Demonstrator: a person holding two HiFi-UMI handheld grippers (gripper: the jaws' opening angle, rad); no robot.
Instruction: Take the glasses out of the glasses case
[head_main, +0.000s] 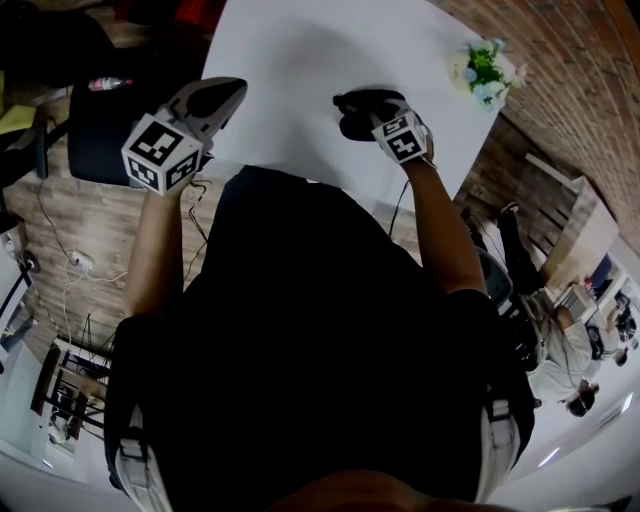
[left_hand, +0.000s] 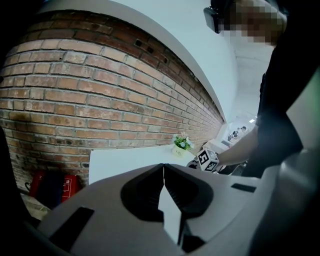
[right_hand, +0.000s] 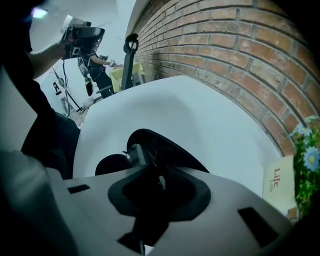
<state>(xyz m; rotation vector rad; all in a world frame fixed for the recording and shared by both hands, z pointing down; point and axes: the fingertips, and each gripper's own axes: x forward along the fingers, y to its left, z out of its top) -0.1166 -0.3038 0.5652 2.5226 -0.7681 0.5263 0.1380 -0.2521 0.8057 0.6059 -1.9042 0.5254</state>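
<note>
We're holding the right gripper (right_hand: 151, 175) low over the white table (right_hand: 200, 110). Its jaws are pinching in tight on a dark part of the glasses (right_hand: 136, 154), and the hinge end is poking out just past the tips. The black glasses case (right_hand: 175, 150) is lying on the table right ahead of the jaws, and the glasses are sitting up against it. There's also a dark round patch just left of the tips, and we can't tell if that's lens or case. Off to this claw's right a small potted plant (right_hand: 306, 160) is sitting by the brick wall (right_hand: 240, 45).

The left gripper (left_hand: 163, 167) is hanging in the air, well apart from the case, and its jaws are closing tip to tip with nothing between them. Ahead of it and a bit to the right, the right claw's marker cube (left_hand: 207, 159) is showing, with the plant just beyond.
</note>
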